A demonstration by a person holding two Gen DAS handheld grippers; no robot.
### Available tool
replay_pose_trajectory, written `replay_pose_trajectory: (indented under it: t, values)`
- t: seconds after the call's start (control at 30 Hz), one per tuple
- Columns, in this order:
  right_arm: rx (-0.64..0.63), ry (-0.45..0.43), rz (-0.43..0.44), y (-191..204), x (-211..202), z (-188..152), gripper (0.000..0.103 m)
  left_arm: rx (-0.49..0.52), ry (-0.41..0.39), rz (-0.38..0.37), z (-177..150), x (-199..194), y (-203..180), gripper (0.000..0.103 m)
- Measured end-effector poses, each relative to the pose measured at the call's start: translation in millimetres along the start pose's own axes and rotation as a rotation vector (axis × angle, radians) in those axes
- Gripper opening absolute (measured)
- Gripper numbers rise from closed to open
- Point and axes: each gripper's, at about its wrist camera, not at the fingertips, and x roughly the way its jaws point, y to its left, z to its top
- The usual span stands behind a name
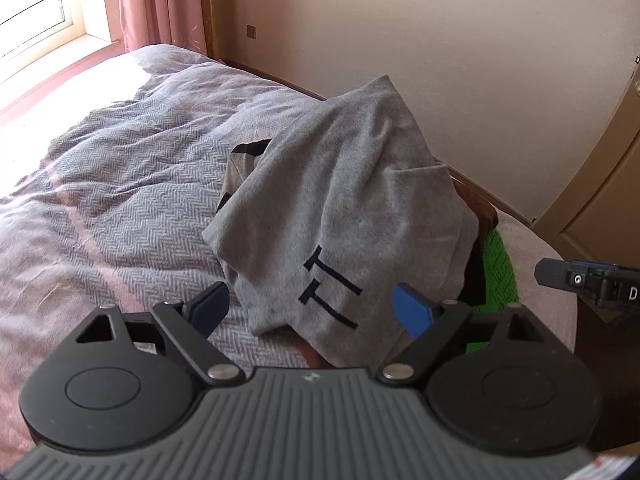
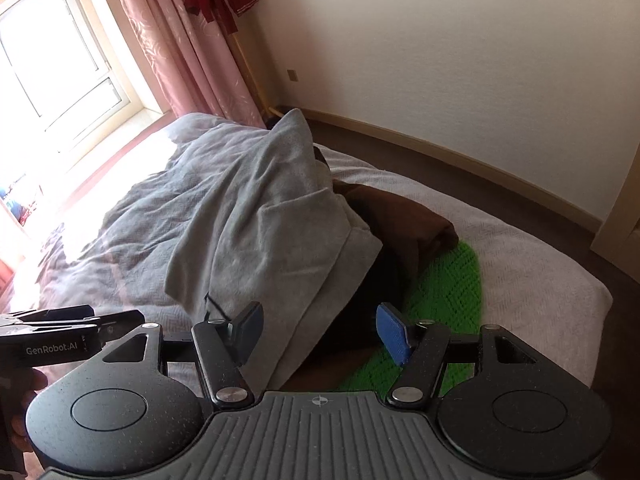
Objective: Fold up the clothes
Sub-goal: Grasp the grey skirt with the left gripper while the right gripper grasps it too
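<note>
Left wrist view: left gripper (image 1: pixel 311 310) gapes wide and empty over the grey garment (image 1: pixel 344 216), heaped unfolded on the bed (image 1: pixel 100 184). Right wrist view: right gripper (image 2: pixel 320 334) likewise spread, empty, above brown (image 2: pixel 404 216) and green clothes (image 2: pixel 448 284); folding looks unstarted.

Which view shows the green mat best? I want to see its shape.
The right wrist view: the green mat lies broadly exposed beside the grey shirt. The left wrist view shows only a strip behind the shirt.

Pink curtain (image 2: pixel 176 40) beside window (image 2: pixel 52 52), grey bedspread (image 1: pixel 100 200).
</note>
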Motion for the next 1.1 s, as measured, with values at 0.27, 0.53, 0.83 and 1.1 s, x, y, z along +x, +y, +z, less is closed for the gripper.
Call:
replay_pose_trajectory:
  t: [0.27,0.53,0.83,1.1]
  values:
    - [0.076,-0.004,0.005,-20.1,77.7,43.3,0.061,0.029,-0.009,0.037,41.3,73.9,19.8,0.082]
    - [0.099,-0.016,0.018,-22.1,133.7,67.3,0.061,0.107,-0.047,0.027,73.0,132.1,33.8,0.082]
    - [0.034,-0.069,0.071,-6.1,133.1,59.9,0.005,0.107,-0.02,-0.085,71.6,161.1,44.7,0.037]
    - [-0.15,-0.227,0.168,69.9,57.0,52.5,0.003,-0.013,-0.136,-0.096,40.8,64.6,72.8,0.004]
